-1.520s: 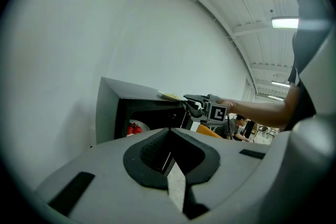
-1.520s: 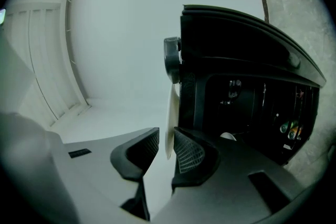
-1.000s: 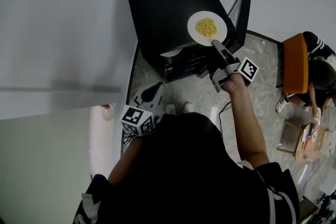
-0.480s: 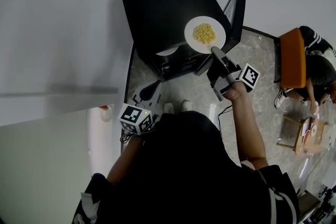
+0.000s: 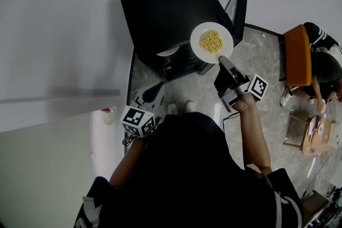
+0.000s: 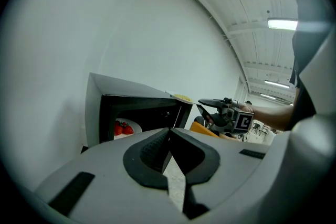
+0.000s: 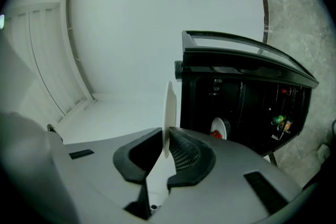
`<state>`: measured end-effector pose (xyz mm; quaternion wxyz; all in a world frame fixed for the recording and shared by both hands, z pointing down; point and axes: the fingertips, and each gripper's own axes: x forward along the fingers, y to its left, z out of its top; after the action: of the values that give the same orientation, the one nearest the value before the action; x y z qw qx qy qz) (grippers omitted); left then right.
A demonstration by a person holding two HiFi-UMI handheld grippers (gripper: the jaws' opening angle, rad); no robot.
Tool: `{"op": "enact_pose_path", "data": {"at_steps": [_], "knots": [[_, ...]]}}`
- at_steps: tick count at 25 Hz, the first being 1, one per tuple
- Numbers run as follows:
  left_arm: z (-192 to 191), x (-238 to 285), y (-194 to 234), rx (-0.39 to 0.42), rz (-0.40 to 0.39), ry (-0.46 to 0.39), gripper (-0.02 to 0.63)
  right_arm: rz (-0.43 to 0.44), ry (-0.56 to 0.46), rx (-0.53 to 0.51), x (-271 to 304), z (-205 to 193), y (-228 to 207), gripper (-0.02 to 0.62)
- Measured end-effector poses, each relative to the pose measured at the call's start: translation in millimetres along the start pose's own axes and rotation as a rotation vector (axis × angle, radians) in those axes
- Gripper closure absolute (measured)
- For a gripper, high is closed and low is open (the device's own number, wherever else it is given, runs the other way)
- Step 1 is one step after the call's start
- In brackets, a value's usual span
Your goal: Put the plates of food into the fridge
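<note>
Strawberry plate (image 6: 127, 127) inside fridge (image 6: 152, 105), beyond left gripper (image 6: 169, 132)

The speckled stone floor (image 5: 256, 61) carries the black fridge (image 5: 165, 8), its door (image 5: 238, 5) open; inside the fridge rests a plate of strawberries (image 6: 125, 127).

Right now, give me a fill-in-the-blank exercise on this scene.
1. The right gripper grips a white plate of ____ food by its rim.
2. The black fridge stands with its door ____.
3. The plate inside it carries ____ food.
4. The left gripper, jaws together, holds ____.

Missing words: yellow; open; red; nothing.
</note>
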<state>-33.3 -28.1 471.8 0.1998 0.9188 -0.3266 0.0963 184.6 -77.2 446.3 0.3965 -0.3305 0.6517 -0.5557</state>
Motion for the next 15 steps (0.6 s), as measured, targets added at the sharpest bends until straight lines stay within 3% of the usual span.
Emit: {"op": "enact_pose_path", "data": {"at_steps": [15], "knots": [[1, 38, 26, -0.019, -0.003, 0.043, 0.583, 0.01, 0.061, 0.043, -11, -1, -36, 0.541]]}}
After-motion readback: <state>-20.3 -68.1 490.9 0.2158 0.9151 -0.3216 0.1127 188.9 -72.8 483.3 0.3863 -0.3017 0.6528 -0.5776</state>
